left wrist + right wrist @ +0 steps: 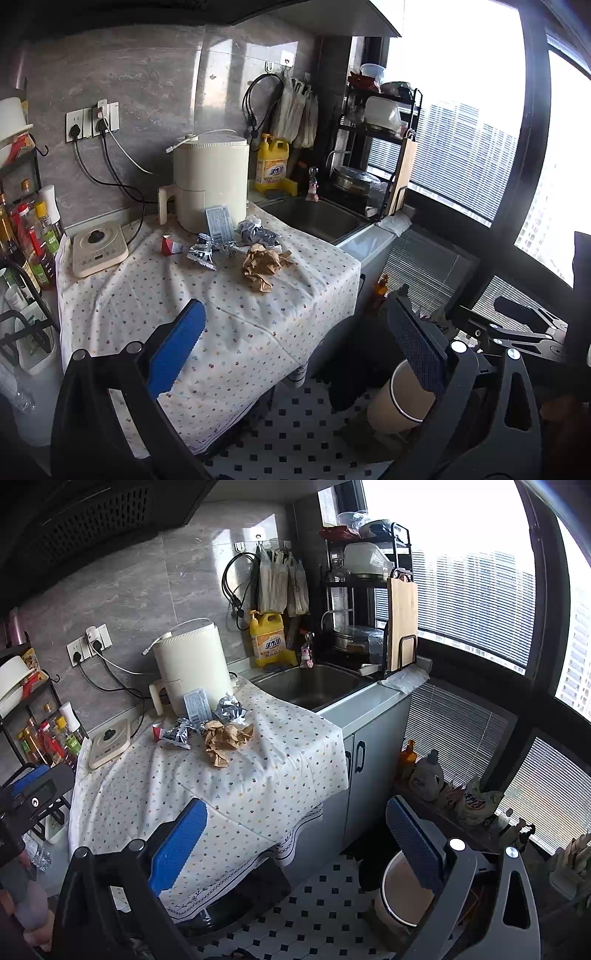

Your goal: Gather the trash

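Observation:
A pile of trash lies on the dotted cloth point(240, 325) at the counter's far side. It holds a crumpled brown paper point(264, 264) point(225, 740), a silver foil wrapper point(205, 251) point(177, 734), a grey crumpled wrapper point(255, 230) point(231, 709), a small red carton point(168, 245) point(157, 733) and a white printed packet point(219, 221) point(197, 703). A beige bin point(388, 413) point(384, 908) stands on the floor at the lower right. My left gripper point(295, 332) and right gripper point(295, 812) hover open and empty, well short of the pile.
A cream air fryer point(210, 181) stands behind the trash, with a flat cream cooker point(98, 247) to its left. A sink point(314, 218), a yellow detergent bottle point(272, 162) and a dish rack point(380, 147) are at the right. Sauce bottles point(29, 240) crowd the left edge.

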Demonstrator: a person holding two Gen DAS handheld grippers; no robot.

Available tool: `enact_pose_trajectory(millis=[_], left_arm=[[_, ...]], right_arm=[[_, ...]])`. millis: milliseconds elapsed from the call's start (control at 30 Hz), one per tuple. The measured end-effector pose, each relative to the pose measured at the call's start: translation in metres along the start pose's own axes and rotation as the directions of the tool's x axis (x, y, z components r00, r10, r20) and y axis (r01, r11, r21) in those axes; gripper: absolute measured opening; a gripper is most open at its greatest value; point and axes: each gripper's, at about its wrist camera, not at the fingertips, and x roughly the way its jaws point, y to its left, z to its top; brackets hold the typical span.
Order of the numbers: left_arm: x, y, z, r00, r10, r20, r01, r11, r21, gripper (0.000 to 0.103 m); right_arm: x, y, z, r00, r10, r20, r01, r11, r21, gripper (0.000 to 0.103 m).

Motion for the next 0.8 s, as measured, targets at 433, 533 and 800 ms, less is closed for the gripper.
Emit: enact_pose_trajectory(millis=[433, 533, 800], left_arm=[[-0.0017, -0.0006, -0.0011, 1.000, -0.004, 0.001, 0.004, 1.000, 0.001, 0.098], [-0.0006, -0.0002, -0.0014, 1.000, -0.006, -0.005, 0.006, 1.000, -0.002, 0.098], [0.0013, -0.0008, -0.0012, 1.000, -0.006, -0.009, 0.006, 1.000, -0.007, 0.098]], right_arm=[[-0.0022, -0.0021, 0.0000, 1.000, -0.004, 0.001, 0.004, 1.000, -0.006, 0.095], [-0.0002, -0.0021, -0.0001, 1.000, -0.007, -0.005, 0.007, 1.000, -0.008, 0.095], [0.0016, -0.0015, -0.0008, 1.000, -0.008, -0.010, 0.008, 1.000, -0.008, 0.095]])
